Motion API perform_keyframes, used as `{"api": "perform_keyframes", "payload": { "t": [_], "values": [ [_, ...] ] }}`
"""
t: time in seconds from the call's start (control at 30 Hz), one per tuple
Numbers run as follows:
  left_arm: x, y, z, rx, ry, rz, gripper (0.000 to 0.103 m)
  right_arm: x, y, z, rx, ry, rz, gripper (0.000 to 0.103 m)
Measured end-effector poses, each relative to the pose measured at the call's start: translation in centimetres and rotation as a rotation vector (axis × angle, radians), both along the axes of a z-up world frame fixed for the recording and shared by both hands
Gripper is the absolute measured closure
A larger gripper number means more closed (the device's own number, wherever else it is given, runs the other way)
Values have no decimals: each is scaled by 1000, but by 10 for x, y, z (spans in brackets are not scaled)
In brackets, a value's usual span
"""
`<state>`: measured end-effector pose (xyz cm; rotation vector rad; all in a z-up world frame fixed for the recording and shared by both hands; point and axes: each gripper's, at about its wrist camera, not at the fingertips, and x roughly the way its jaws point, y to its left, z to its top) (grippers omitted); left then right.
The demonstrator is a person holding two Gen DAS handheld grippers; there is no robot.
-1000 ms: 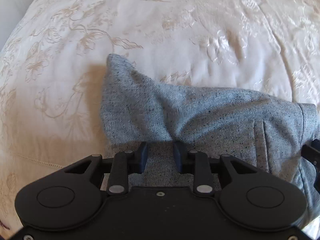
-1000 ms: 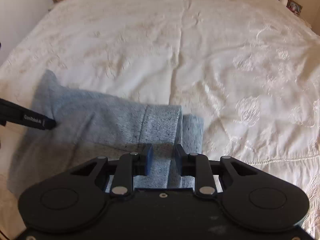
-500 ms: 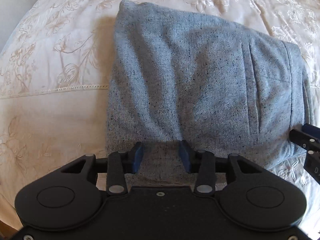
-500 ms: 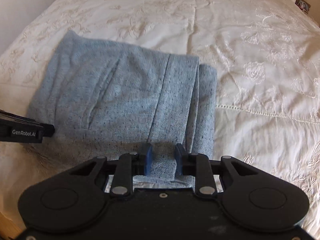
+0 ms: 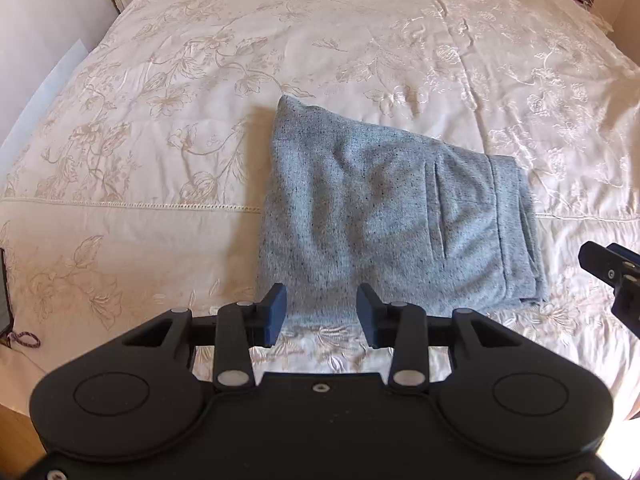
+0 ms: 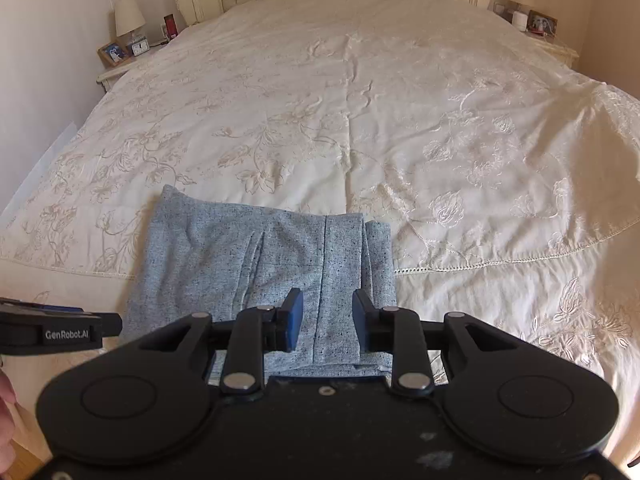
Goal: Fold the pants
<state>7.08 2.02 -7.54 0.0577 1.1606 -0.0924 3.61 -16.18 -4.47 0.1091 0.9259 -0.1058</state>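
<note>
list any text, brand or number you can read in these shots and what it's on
"GenRobot.AI": white print on the side of the left gripper, seen in the right wrist view.
Clock on the nightstand: its face is too small to read.
Framed photos on both nightstands: too small, no legible text.
Pants and bedspread: no label or print visible.

Both point steeply down, empty: the left tool (image 5: 321, 312) closing slightly, the right tool (image 6: 327, 322) opening its jaws.

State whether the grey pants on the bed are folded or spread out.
Folded: the grey pants lie as a compact rectangle, layered edges stacked along one side.
</note>
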Motion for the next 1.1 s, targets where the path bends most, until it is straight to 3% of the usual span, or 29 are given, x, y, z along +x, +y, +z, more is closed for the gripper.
{"api": "perform_keyframes", "payload": {
  "t": [0.47,0.83,1.1],
  "values": [
    [-73,43,44,-46,-58,7,55,-85,61,58,-33,-65,2,71],
    [-102,60,63,-32,-112,13,54,-118,78,73,-27,-83,-4,71],
    [-105,62,58,-67,-91,10,54,-127,79,72,2,-67,-8,71]
  ]
}}
